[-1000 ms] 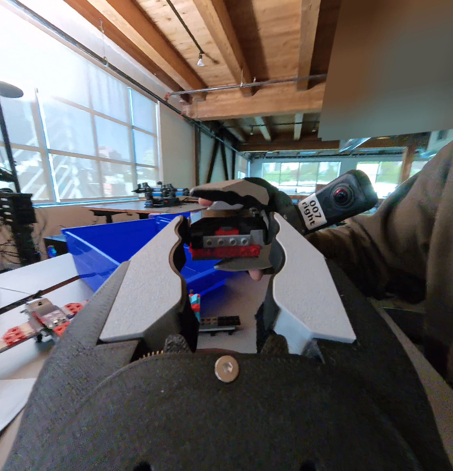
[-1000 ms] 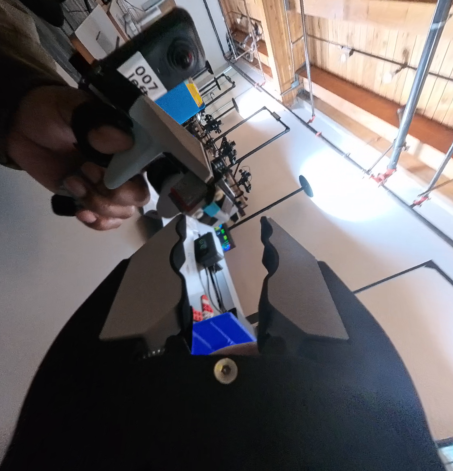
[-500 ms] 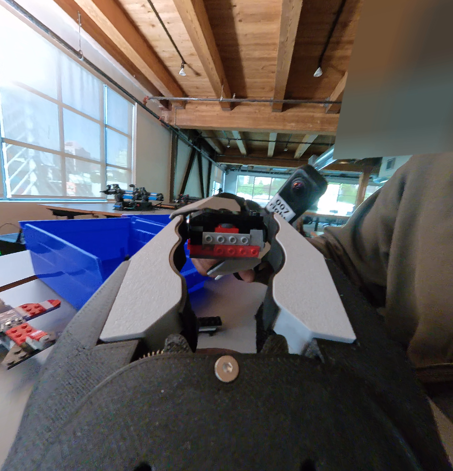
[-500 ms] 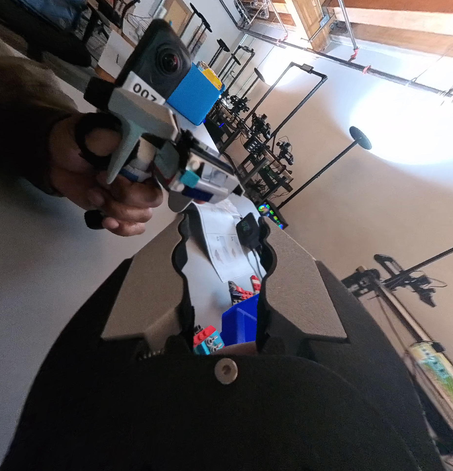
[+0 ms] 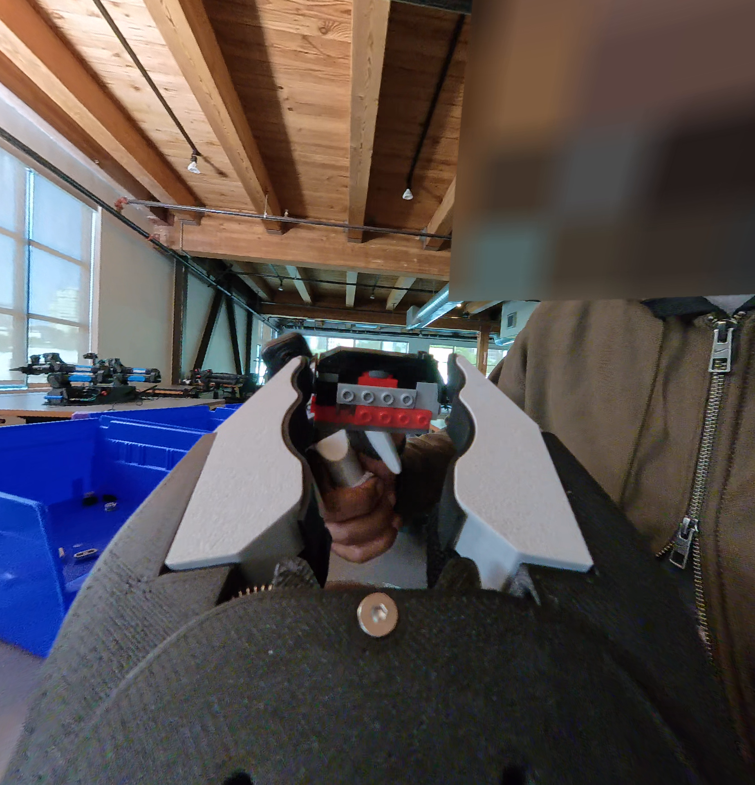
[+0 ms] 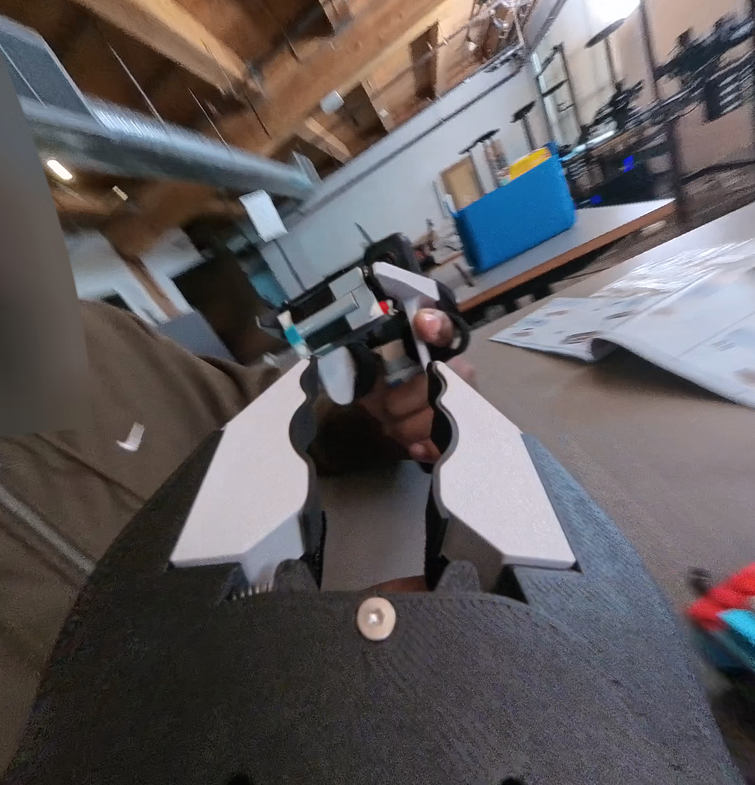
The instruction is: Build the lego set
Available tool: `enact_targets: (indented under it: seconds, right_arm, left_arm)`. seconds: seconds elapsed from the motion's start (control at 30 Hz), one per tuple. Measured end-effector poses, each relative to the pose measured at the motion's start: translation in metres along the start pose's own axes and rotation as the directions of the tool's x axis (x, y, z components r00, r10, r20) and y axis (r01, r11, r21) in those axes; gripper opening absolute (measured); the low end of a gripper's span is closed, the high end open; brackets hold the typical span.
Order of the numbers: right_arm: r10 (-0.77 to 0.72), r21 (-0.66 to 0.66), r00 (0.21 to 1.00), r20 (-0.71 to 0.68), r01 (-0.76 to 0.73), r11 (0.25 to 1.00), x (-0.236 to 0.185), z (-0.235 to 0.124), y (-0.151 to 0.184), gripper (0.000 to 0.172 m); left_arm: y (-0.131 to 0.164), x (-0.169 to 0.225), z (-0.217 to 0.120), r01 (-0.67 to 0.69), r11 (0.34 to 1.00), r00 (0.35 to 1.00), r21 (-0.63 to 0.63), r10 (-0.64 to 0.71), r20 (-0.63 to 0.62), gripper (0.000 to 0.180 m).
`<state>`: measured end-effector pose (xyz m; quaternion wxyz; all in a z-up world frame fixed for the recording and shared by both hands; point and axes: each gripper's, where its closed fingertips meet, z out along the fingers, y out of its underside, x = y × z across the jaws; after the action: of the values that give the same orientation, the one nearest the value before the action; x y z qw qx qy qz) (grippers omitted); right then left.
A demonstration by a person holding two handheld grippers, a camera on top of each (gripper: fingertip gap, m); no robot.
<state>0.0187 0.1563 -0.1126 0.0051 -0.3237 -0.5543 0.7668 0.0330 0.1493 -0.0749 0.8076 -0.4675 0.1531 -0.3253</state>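
Bins in blue plastic [image 5: 70, 467] at far left of the left wrist view, a few small parts on the floor of one. At centre, left gripper [image 5: 377, 382] spread wide and clamped across a brick model [image 5: 380, 399] of black, grey and red, one finger pressed to each end, raised well clear of the worktop [image 6: 579, 446]. Below the model, a hand [image 5: 358, 522]; at right, a brown zipped jacket [image 5: 643, 424]. Judged light and stiff, yet fragile at the joints: small plates likely to pop off under a squeeze or twist, smooth faces somewhat slippery. Best taken across the flat solid ends, as now, not by the thin studded strips. Only here: the studded grey and red face, and the bins. In the right wrist view, from left: a brown sleeve, then the model's long grey side with a teal-and-white tip, seen only here. Just beneath it, right gripper [image 6: 369, 369] part open and holding nothing, its fingers standing either side of the other gripper's lower finger, probably without contact, though blur hampers that. Further right, an open booklet [image 6: 664, 306] and blurred red and teal bricks [image 6: 741, 616].
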Motion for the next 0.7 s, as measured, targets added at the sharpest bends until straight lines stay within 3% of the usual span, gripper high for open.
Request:
enact_targets:
  seconds: [0.13, 0.27, 0.7]
  right_arm:
    - [0.254, 0.068, 0.952, 0.171, -0.269, 0.961, -0.014, 0.007, 0.0, 0.054]
    - [0.367, 0.083, 0.887, 0.28, -0.403, 0.911, -0.021, 0.011, 0.002, 0.054]
    - [0.412, 0.095, 0.814, 0.411, -0.487, 0.868, -0.031, 0.013, 0.002, 0.045]
  left_arm:
    - [0.001, 0.004, 0.002, 0.01, 1.0, 1.0, 0.008, -0.009, -0.02, 0.065]
    - [0.003, 0.008, 0.004, 0.033, 0.999, 0.998, 0.014, -0.032, -0.045, 0.065]
    - [0.015, 0.02, 0.011, 0.095, 0.995, 0.988, -0.008, -0.096, -0.123, 0.065]
